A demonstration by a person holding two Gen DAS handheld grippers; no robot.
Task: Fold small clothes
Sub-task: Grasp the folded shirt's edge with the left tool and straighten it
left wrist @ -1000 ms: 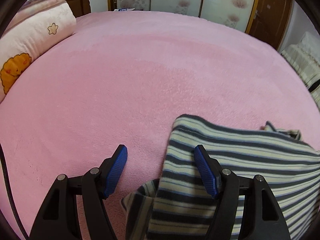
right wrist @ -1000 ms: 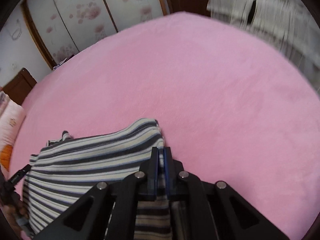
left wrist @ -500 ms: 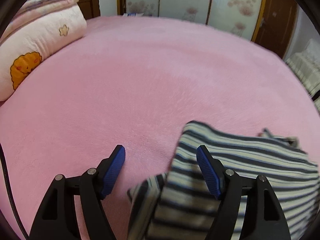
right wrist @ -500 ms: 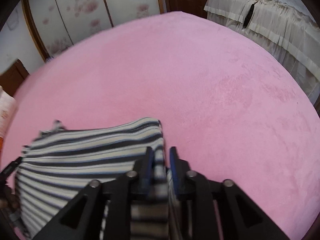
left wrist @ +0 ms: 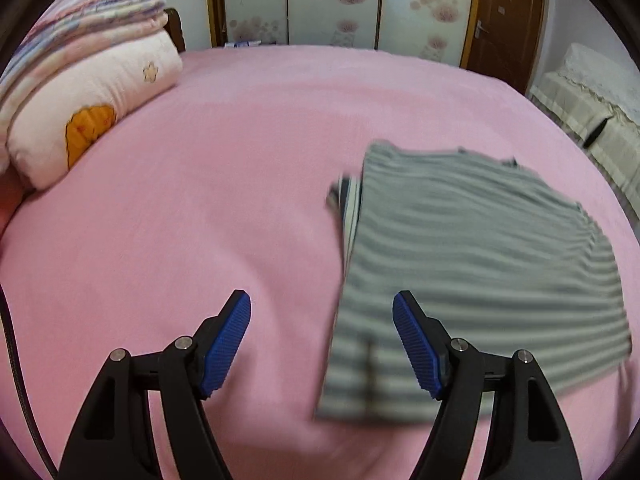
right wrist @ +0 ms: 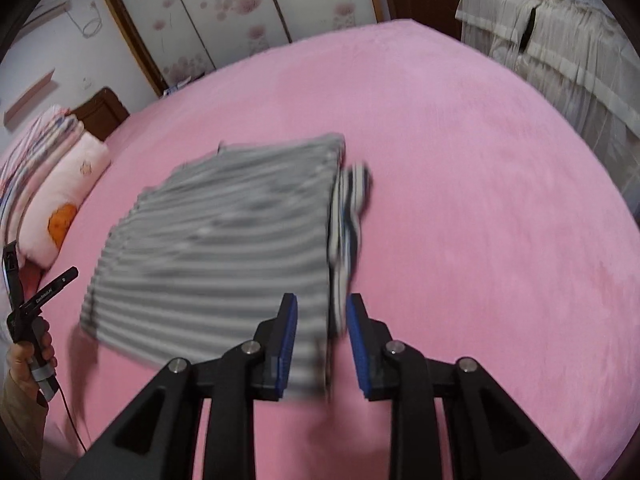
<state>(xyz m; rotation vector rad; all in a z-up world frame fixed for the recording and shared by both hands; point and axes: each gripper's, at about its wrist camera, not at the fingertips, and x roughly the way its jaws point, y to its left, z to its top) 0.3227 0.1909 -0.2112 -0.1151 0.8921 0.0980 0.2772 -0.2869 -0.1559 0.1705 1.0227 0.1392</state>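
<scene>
Lying flat on the pink bed (left wrist: 224,184), the striped shirt (left wrist: 472,248) runs its long axis from near to far, its near hem just ahead of both tools. On its left edge the left tool (left wrist: 322,334) stands wide open and empty. On its right edge the right tool (right wrist: 322,338), jaws just opened to a narrow gap, straddles the folded side without pinching it; both hands look equally close.
</scene>
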